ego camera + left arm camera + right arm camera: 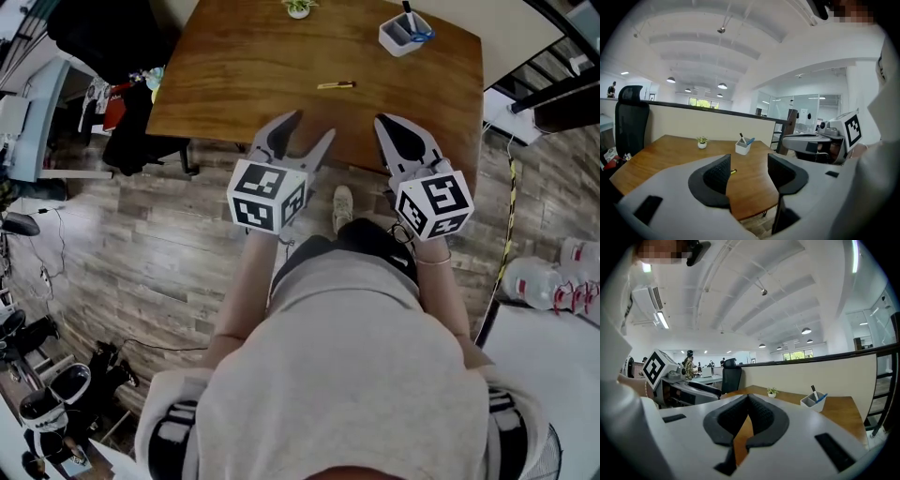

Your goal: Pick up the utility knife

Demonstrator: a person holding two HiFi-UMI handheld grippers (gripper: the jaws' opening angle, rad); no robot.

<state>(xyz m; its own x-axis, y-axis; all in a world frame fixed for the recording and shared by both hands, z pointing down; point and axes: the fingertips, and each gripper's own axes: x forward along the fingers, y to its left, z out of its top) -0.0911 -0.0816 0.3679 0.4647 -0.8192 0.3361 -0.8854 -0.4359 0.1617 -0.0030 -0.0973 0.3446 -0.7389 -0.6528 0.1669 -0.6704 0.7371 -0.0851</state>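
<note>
the left gripper (pixel 749 171) has its jaws released wide, with only bare wood of the table (pixel 234 75) showing between them. the right gripper (pixel 747 401) is clenched, its pads meeting at the tips and holding nothing. in the head view both hover over the table's near edge, the left gripper (pixel 309 127) beside the right gripper (pixel 389 124), pointing toward 12 o'clock.

the utility knife (pixel 336 85), thin and yellow, lies flat on the table at about 1 o'clock from the left gripper and 10 o'clock from the right, apart from both. nothing lies between it and the jaws. in the left gripper view only its yellow end (pixel 733 171) peeks out past the left-hand pad; the rest is hidden.

at 2 o'clock from the knife stands a white pen holder (pixel 403 36) with pens, and at 11 o'clock a small potted plant (pixel 298 7), partly cut off by the frame's top edge. a black office chair (pixel 630 122) stands at the table's far left. a shoe (pixel 343 206) shows on the floor below the grippers.
</note>
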